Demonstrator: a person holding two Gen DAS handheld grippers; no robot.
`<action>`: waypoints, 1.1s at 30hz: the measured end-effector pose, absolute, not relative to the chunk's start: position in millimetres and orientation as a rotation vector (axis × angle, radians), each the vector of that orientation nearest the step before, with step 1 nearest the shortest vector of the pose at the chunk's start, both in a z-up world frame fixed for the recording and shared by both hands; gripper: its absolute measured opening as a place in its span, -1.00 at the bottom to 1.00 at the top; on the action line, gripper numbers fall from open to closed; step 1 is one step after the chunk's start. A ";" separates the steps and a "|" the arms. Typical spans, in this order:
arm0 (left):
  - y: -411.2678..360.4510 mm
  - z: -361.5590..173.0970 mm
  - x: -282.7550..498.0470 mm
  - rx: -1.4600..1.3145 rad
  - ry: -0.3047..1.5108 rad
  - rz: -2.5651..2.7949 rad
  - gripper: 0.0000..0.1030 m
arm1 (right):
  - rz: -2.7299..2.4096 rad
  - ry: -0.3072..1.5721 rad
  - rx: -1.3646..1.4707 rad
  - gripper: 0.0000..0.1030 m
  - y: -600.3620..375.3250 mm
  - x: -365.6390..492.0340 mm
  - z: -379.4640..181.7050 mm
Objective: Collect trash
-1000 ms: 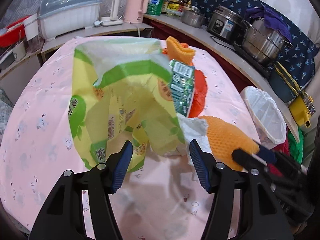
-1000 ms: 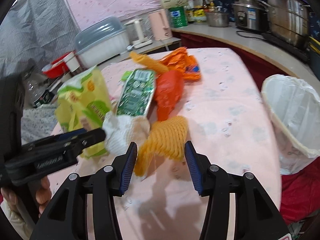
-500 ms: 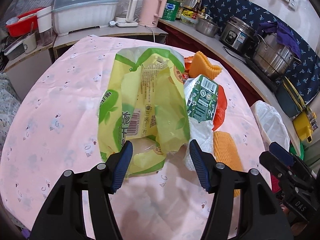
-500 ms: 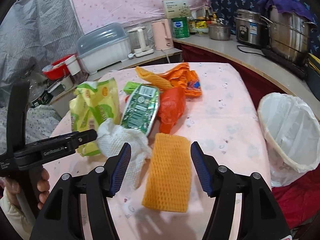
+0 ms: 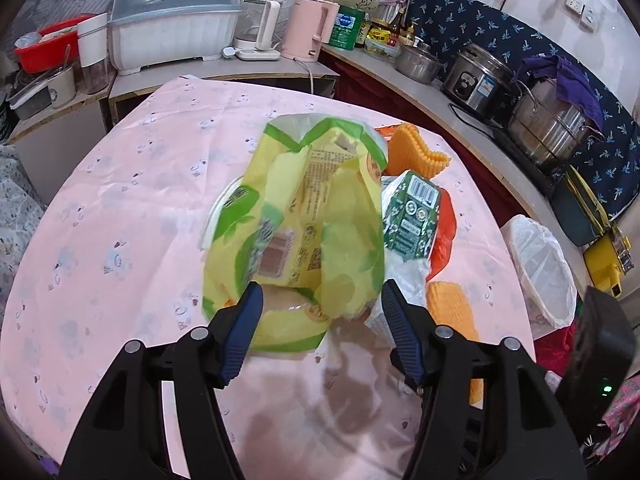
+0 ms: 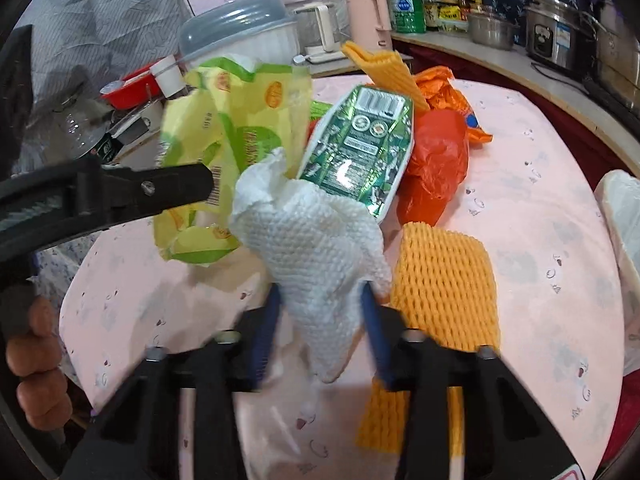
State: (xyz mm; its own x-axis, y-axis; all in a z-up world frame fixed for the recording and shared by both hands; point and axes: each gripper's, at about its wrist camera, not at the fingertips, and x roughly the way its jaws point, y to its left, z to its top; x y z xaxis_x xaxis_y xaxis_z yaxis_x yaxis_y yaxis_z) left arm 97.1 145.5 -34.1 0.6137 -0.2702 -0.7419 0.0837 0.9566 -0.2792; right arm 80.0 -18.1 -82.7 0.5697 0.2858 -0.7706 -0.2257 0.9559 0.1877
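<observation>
On the pink tablecloth (image 5: 120,208) lies one heap of trash: one yellow-green snack bag (image 5: 304,216), one green foil packet (image 6: 360,152) showing a barcode, two orange foam nets (image 6: 444,276), one red bag (image 6: 436,164), one white paper towel (image 6: 316,248). My right gripper (image 6: 320,312) is closing, the towel between its blurred pads, seemingly pinched. My left gripper (image 5: 322,320) is opening, pads astride the snack bag's near end. One lined bin (image 5: 540,268) sits at three o'clock. Print is unreadable.

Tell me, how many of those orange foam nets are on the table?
2. One orange foam net lies flat by the right gripper, beside the white tissue. The other is farther back, behind the green packet. More could be hidden.
</observation>
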 end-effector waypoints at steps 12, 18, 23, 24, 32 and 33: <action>100.7 -48.5 135.7 -0.171 0.920 -0.260 -0.63 | 0.224 0.864 0.152 -0.96 -61.5 83.9 -66.8; 98.1 -37.7 136.0 -0.160 0.891 -0.237 -0.97 | 0.173 0.808 0.178 -0.96 -85.3 78.8 -49.2; 96.9 -15.2 128.9 -0.152 0.837 -0.235 -0.98 | 0.133 0.741 0.217 -0.96 -111.4 72.8 -26.1; 95.1 -10.0 127.0 -0.150 0.826 -0.239 -0.98 | 0.128 0.726 0.221 -0.96 -114.7 71.5 -20.7; 57.4 29.7 111.2 -0.113 0.753 -0.332 -0.98 | 0.070 0.607 0.234 -0.96 -149.9 58.8 21.3; 50.2 33.8 110.4 -0.105 0.746 -0.345 -0.98 | 0.062 0.595 0.238 -0.96 -155.5 57.0 25.8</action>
